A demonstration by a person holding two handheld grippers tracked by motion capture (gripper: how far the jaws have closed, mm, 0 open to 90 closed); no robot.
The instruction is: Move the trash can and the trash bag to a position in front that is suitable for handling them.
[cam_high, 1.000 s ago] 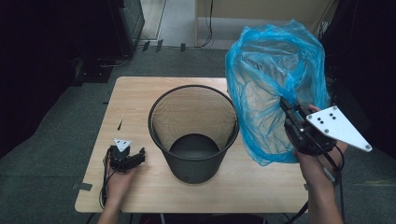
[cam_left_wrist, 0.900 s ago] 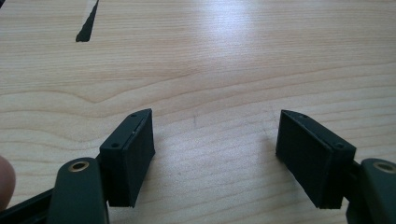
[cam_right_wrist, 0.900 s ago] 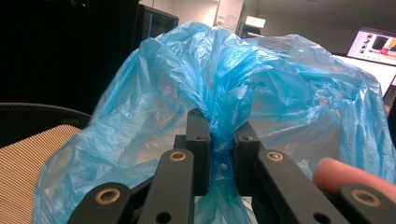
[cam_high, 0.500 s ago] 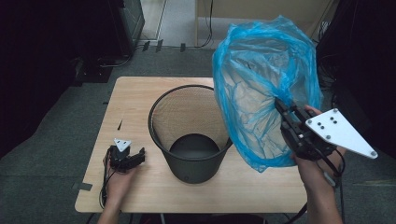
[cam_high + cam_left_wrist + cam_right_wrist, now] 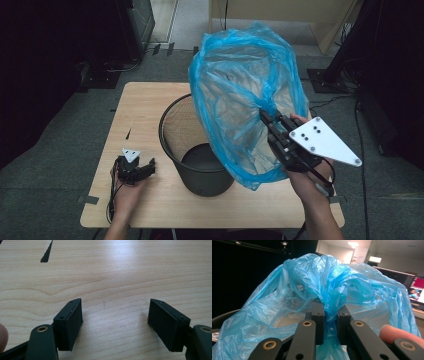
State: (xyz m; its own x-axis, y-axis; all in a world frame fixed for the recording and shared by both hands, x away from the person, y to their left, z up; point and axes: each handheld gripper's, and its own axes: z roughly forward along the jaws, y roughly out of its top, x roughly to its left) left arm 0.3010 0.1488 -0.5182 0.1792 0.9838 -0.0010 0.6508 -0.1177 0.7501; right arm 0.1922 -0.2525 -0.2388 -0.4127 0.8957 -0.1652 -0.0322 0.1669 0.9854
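A large blue plastic bag (image 5: 240,95) billows in the air over the right half of a black mesh bin (image 5: 177,135) that stands mid-table. My right gripper (image 5: 266,116) is shut on a bunched fold of the bag, right of the bin, and the right gripper view shows the blue bag (image 5: 322,287) pinched in the right gripper (image 5: 329,310) there. My left gripper (image 5: 145,167) rests in a hand on the table left of the bin. The left gripper (image 5: 113,315) stands open over bare wood, nothing between its jaws.
The wooden table (image 5: 135,115) has bare room left of the bin and along its front edge. A small dark mark (image 5: 46,252) lies on the wood ahead of the left gripper. Cables and dark stands sit on the floor behind and to the right.
The right gripper has swung the bag leftward, from right of the bin to over its right half, and the bag has ballooned wider. The left gripper has stayed put.
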